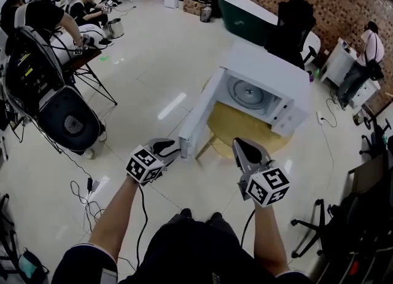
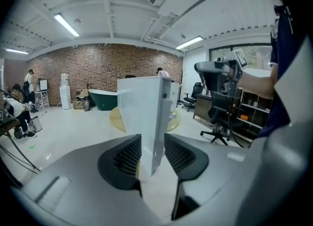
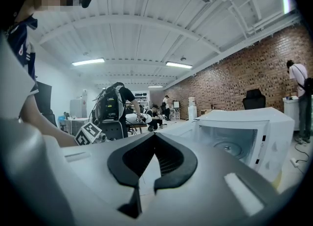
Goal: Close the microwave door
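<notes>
A white microwave (image 1: 270, 86) stands on a round wooden table (image 1: 230, 130). Its door (image 1: 199, 120) is swung wide open to the left, showing the turntable inside. My left gripper (image 1: 174, 149) is at the door's free end. In the left gripper view the door's edge (image 2: 146, 112) stands upright between the spread jaws of the left gripper (image 2: 152, 146), and I cannot tell whether the pads touch it. My right gripper (image 1: 245, 144) hangs in front of the table, shut and empty. The right gripper view shows the right gripper (image 3: 154, 137) with the microwave (image 3: 244, 132) ahead to the right.
A dark green bathtub (image 1: 242, 9) and a black chair (image 1: 298, 24) stand behind the microwave. People sit at the far left beside a black machine (image 1: 46, 92). Cables (image 1: 86, 193) lie on the floor at my left, and an office chair (image 1: 319, 227) stands at my right.
</notes>
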`<state>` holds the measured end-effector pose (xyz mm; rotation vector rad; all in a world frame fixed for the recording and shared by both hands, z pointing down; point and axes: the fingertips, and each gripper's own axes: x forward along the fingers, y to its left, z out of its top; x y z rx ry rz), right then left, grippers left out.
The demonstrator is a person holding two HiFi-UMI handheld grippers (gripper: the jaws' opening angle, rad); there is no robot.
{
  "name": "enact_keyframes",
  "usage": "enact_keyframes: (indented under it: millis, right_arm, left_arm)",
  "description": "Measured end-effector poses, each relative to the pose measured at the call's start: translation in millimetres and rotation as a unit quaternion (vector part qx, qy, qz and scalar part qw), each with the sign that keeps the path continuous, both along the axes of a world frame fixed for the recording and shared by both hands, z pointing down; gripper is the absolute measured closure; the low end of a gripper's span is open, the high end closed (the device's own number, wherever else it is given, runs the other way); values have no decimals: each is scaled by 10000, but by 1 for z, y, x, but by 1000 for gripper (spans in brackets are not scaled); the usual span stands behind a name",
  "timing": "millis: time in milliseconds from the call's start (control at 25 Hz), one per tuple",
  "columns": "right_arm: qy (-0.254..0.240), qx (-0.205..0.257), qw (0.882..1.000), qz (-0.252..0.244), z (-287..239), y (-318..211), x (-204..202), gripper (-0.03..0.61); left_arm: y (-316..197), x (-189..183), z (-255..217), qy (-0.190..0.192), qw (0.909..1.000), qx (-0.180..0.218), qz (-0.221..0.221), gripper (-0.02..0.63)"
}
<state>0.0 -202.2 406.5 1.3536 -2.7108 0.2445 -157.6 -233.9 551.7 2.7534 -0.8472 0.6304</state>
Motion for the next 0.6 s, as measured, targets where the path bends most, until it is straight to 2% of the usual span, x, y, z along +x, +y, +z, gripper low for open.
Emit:
enact_keyframes:
  millis: [200,280,600]
  right_arm:
    - [-1,-15,10000,59,3,1,2,577]
    - [-4,-15,10000,75,2,1,4,577]
    - [-16,4,9999,113,1,1,11,577]
  left_arm:
    - [-5,12,-8,199,9996,177,37,473]
    - [-6,14,-9,198,9996,216,30,512]
    - [1,32,-9,124,9995,237,158,522]
